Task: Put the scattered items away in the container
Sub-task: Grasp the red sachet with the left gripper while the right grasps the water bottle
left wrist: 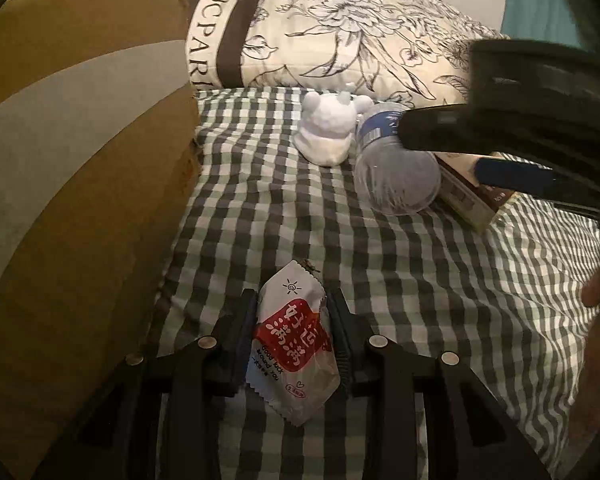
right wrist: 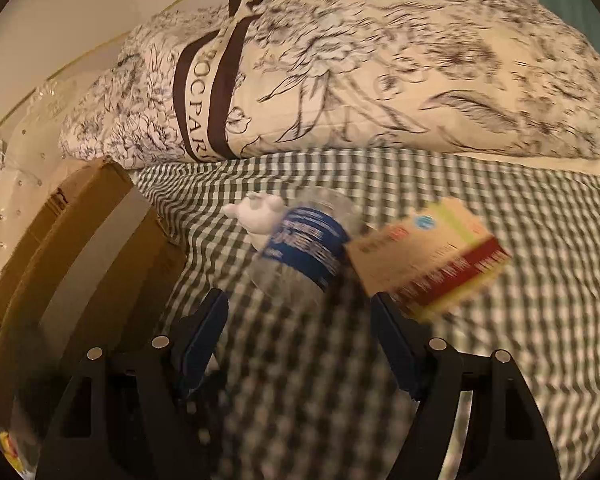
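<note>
Nearest the left wrist camera, the left gripper (left wrist: 294,320) has its 2 black fingers closed against the sides of a white snack packet (left wrist: 292,344) with a red panel, which lies on the green checked sheet (left wrist: 260,208). The packet looks pinched but is not yet lifted. To the left stands the cardboard box (left wrist: 84,160), presumably the container; only its outer wall and a grey tape stripe show, so what is inside cannot be told. Further off, a small white plush toy (left wrist: 328,132) sits just beside a clear plastic bottle (left wrist: 396,172) lying on its side, and a small carton (left wrist: 468,192) lies touching the bottle's far side. The right gripper (left wrist: 476,152) reaches in above the bottle and carton, in front of the floral pillow (left wrist: 340,40).

From the right wrist camera, which is blurred, the right gripper (right wrist: 300,320) has its jaws wide apart and empty, aimed at the bottle (right wrist: 304,256) with its blue label. The plush toy (right wrist: 256,212) peeks out behind it, the carton (right wrist: 428,256) lies to its right, and the box (right wrist: 80,248) stands at the left.

Judging by this, the task is early: 4 items remain on the sheet, 1 is gripped, none visibly stowed
</note>
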The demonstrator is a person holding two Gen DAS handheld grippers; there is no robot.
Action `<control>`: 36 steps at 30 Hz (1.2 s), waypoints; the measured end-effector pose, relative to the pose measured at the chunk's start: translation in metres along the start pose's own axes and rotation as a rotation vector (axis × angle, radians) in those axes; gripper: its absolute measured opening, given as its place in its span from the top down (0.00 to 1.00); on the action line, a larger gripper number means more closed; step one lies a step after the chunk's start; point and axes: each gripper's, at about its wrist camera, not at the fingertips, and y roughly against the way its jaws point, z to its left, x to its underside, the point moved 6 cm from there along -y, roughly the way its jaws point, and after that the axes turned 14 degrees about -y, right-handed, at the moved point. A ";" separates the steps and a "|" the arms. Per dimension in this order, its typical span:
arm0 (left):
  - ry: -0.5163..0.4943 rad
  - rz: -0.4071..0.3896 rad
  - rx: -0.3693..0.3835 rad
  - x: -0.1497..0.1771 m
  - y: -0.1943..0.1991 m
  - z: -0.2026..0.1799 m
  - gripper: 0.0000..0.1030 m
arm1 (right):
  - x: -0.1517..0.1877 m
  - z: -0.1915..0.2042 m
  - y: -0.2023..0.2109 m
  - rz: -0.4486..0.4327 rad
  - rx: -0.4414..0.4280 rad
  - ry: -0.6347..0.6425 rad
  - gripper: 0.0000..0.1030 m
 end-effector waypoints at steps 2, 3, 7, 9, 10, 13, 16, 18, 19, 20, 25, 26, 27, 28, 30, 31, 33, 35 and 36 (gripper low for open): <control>0.011 0.000 -0.007 0.000 0.000 0.003 0.66 | -0.001 0.005 -0.018 0.038 0.016 -0.020 0.29; 0.015 0.002 -0.011 0.000 -0.002 0.003 0.66 | 0.000 0.005 -0.025 0.050 0.025 -0.033 0.29; 0.040 0.012 -0.013 -0.002 -0.008 0.007 0.66 | -0.002 0.004 -0.050 0.059 0.088 -0.067 0.29; 0.053 0.020 -0.009 -0.002 -0.011 0.009 0.66 | -0.005 -0.002 -0.060 0.064 0.096 -0.116 0.32; 0.054 0.020 -0.011 -0.003 -0.011 0.009 0.66 | -0.007 -0.006 -0.063 0.058 0.087 -0.134 0.33; 0.052 0.024 -0.014 -0.003 -0.012 0.009 0.66 | -0.008 -0.010 -0.057 0.033 0.094 -0.120 0.34; 0.057 0.021 -0.015 -0.001 -0.010 0.008 0.66 | 0.001 -0.014 -0.042 0.037 0.093 -0.095 0.35; 0.049 0.024 -0.026 -0.001 -0.007 0.007 0.67 | 0.011 -0.018 -0.026 0.035 0.080 -0.088 0.35; 0.048 0.029 -0.032 -0.001 -0.005 0.006 0.67 | 0.019 -0.021 -0.014 0.033 0.080 -0.070 0.35; 0.053 0.032 -0.031 0.000 -0.002 0.005 0.67 | 0.027 -0.024 -0.003 0.028 0.083 -0.058 0.35; 0.056 0.043 -0.022 0.006 0.016 -0.004 0.67 | 0.064 -0.046 0.051 0.029 0.077 -0.051 0.35; 0.053 0.045 -0.017 0.008 0.022 -0.008 0.67 | 0.073 -0.051 0.062 0.028 0.075 -0.050 0.35; 0.048 0.046 -0.013 0.009 0.026 -0.011 0.67 | 0.081 -0.057 0.074 0.025 0.075 -0.061 0.35; 0.036 0.045 -0.007 0.010 0.033 -0.018 0.67 | 0.088 -0.062 0.084 0.026 0.073 -0.075 0.35; 0.010 0.043 0.006 0.008 0.041 -0.028 0.67 | 0.100 -0.072 0.103 0.032 0.059 -0.107 0.35; -0.001 0.039 0.014 0.009 0.047 -0.034 0.67 | 0.104 -0.076 0.111 0.033 0.057 -0.119 0.36; -0.023 0.025 0.034 0.007 0.064 -0.045 0.67 | 0.109 -0.082 0.129 0.023 0.061 -0.134 0.36; -0.038 0.005 0.057 0.004 0.083 -0.054 0.67 | 0.109 -0.082 0.147 0.003 0.058 -0.141 0.37; -0.042 -0.005 0.059 0.002 0.092 -0.056 0.67 | 0.108 -0.081 0.154 -0.009 0.057 -0.142 0.38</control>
